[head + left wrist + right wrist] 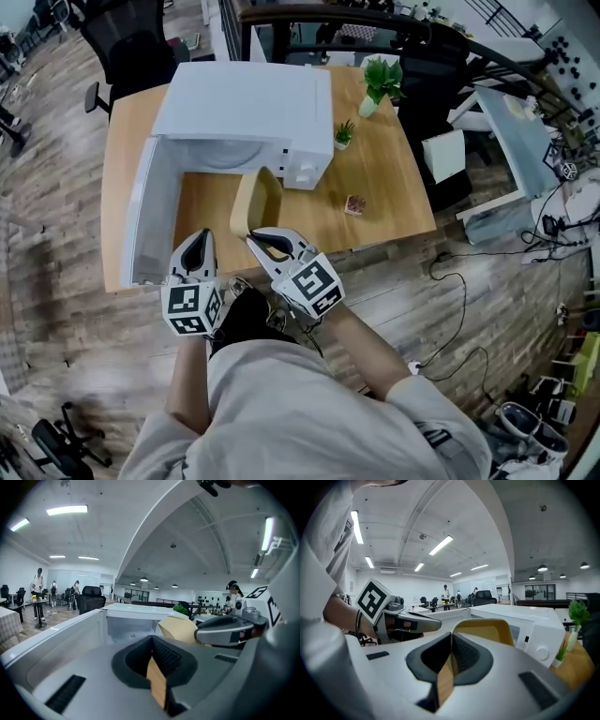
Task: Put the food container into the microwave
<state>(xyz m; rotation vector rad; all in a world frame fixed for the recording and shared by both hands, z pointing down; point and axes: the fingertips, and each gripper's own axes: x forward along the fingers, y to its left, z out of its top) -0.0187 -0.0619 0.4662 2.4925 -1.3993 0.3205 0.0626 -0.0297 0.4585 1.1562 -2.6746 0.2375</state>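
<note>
The white microwave stands on the wooden table, its door swung open to the left and its cavity bare. A tan food container is tipped on edge in front of the opening, just right of it. My right gripper is shut on the container's near rim; the container rises just beyond the closed jaws. My left gripper hovers by the door's near end, shut with nothing in it. From there the container shows to the right.
Two potted plants and a small patterned object sit on the table's right half. An office chair stands behind the table. Cables lie on the floor to the right.
</note>
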